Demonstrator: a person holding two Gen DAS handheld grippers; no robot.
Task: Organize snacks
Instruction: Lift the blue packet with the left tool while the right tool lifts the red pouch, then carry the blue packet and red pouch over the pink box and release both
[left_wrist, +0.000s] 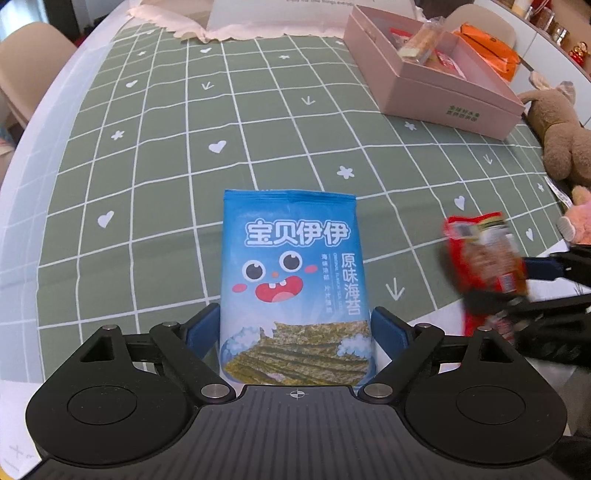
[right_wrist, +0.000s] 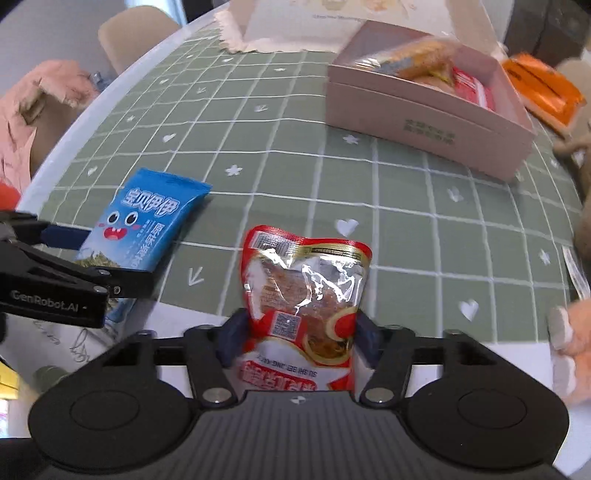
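My left gripper (left_wrist: 295, 328) is shut on a blue seaweed snack bag (left_wrist: 291, 280) with a cartoon face, held over the green checked tablecloth. It also shows in the right wrist view (right_wrist: 144, 225) at the left. My right gripper (right_wrist: 299, 332) is shut on a red and clear snack pouch (right_wrist: 304, 295); that pouch shows blurred in the left wrist view (left_wrist: 484, 258) at the right. A pink open box (left_wrist: 436, 74) with several snacks inside stands at the far right of the table, and it also shows in the right wrist view (right_wrist: 428, 107).
An orange packet (right_wrist: 543, 88) lies behind the pink box. A brown plush toy (left_wrist: 565, 136) and a pink plush (right_wrist: 576, 343) sit at the table's right edge. White paper (right_wrist: 332, 26) lies at the far edge. Beige chairs (left_wrist: 29, 70) stand to the left.
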